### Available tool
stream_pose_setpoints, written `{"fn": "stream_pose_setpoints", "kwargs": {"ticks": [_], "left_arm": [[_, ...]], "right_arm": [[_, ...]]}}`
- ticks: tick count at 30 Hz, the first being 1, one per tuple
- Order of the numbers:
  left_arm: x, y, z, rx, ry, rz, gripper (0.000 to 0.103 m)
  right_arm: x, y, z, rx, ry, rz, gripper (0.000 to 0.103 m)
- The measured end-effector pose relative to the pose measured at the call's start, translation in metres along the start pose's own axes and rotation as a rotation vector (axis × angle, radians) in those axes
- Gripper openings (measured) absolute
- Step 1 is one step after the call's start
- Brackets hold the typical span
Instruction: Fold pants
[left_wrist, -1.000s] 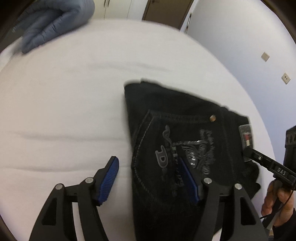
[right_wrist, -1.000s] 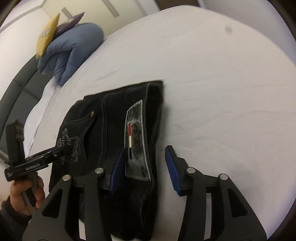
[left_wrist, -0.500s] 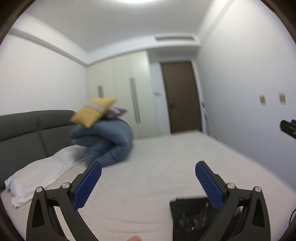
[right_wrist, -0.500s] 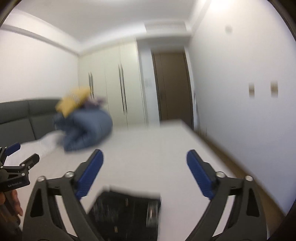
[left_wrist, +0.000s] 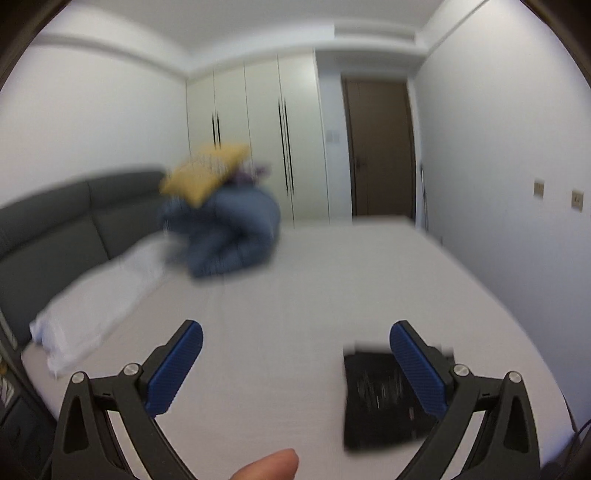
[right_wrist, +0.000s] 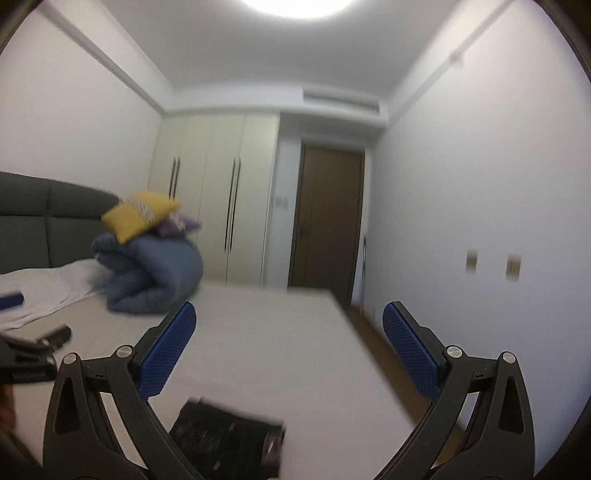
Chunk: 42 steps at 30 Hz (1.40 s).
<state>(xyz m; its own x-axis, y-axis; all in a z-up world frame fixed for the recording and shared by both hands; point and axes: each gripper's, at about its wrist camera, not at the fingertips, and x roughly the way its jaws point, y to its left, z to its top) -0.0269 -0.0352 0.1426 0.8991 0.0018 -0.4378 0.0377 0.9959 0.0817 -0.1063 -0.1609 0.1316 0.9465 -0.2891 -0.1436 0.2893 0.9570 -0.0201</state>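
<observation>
The black pants (left_wrist: 376, 402) lie folded into a small square on the white bed (left_wrist: 295, 288), low right in the left wrist view and low centre in the right wrist view (right_wrist: 229, 439). My left gripper (left_wrist: 295, 350) is open and empty, raised above the bed, with the pants behind its right finger. My right gripper (right_wrist: 290, 336) is open and empty, held well above the pants. The left gripper also shows at the left edge of the right wrist view (right_wrist: 33, 347).
A rolled blue duvet (left_wrist: 229, 236) with a yellow cushion (left_wrist: 207, 173) on top sits at the head of the bed by a white pillow (left_wrist: 96, 299) and grey headboard (left_wrist: 55, 221). Wardrobes (right_wrist: 221, 199), a brown door (right_wrist: 325, 218) and the right wall (right_wrist: 480, 203) lie beyond.
Both grippers have lifted off the folded pants and tilted up from looking down at the bed to looking across the room. Both opened wider. The pants stay flat on the bed.
</observation>
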Motion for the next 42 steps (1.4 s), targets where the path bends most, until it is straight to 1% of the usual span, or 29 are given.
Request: {"fn": "stream_pose_setpoints", "kwargs": {"ticks": [2,3,4,7,8,9,11,13,15,16,17,22,26,27,29,30,34,42], "left_arm": [[0.019,-0.008,-0.023,-0.015,0.105,-0.035,0.103],[0.026,-0.010,-0.033,-0.030,0.162,-0.058,0.103],[0.032,-0.014,-0.044,-0.041,0.204,-0.076,0.103],[0.049,-0.021,-0.070,-0.056,0.327,-0.116,0.103],[0.052,-0.024,-0.077,-0.057,0.349,-0.121,0.103],[0.055,-0.026,-0.083,-0.059,0.364,-0.124,0.103],[0.057,-0.029,-0.093,-0.047,0.371,-0.108,0.103],[0.054,-0.033,-0.100,-0.034,0.376,-0.096,0.103],[0.052,-0.035,-0.108,-0.037,0.374,-0.094,0.103],[0.050,-0.034,-0.108,-0.042,0.369,-0.090,0.103],[0.051,-0.033,-0.109,-0.045,0.367,-0.085,0.103],[0.055,-0.031,-0.112,-0.044,0.366,-0.072,0.103],[0.056,-0.031,-0.115,-0.046,0.368,-0.068,0.103],[0.056,-0.031,-0.116,-0.046,0.370,-0.068,0.103],[0.056,-0.031,-0.117,-0.046,0.374,-0.071,0.103],[0.056,-0.031,-0.118,-0.046,0.375,-0.071,0.103],[0.054,-0.033,-0.119,-0.045,0.379,-0.075,0.103],[0.056,-0.035,-0.120,-0.041,0.389,-0.082,0.103]], "right_arm": [[0.013,-0.001,-0.019,0.065,0.121,0.002,0.103],[0.020,-0.007,-0.030,0.083,0.173,-0.006,0.103],[0.033,-0.004,-0.042,0.087,0.232,-0.013,0.103],[0.043,0.000,-0.075,0.054,0.330,-0.023,0.103],[0.043,0.002,-0.082,0.051,0.353,-0.019,0.103],[0.055,0.008,-0.093,0.050,0.375,-0.011,0.103],[0.060,0.011,-0.111,0.040,0.417,-0.006,0.103],[0.057,0.005,-0.133,0.037,0.455,-0.013,0.103],[0.061,0.006,-0.144,0.054,0.484,-0.008,0.103],[0.050,0.005,-0.155,0.060,0.493,-0.009,0.103],[0.049,0.006,-0.159,0.067,0.506,-0.013,0.103],[0.056,0.009,-0.181,0.063,0.528,-0.014,0.103],[0.061,0.014,-0.181,0.059,0.538,-0.010,0.103],[0.059,0.015,-0.174,0.058,0.540,-0.007,0.103],[0.060,0.017,-0.175,0.052,0.541,-0.008,0.103],[0.059,0.018,-0.169,0.049,0.540,-0.008,0.103],[0.060,0.021,-0.165,0.040,0.542,-0.006,0.103],[0.062,0.024,-0.166,0.043,0.548,-0.006,0.103]]}}
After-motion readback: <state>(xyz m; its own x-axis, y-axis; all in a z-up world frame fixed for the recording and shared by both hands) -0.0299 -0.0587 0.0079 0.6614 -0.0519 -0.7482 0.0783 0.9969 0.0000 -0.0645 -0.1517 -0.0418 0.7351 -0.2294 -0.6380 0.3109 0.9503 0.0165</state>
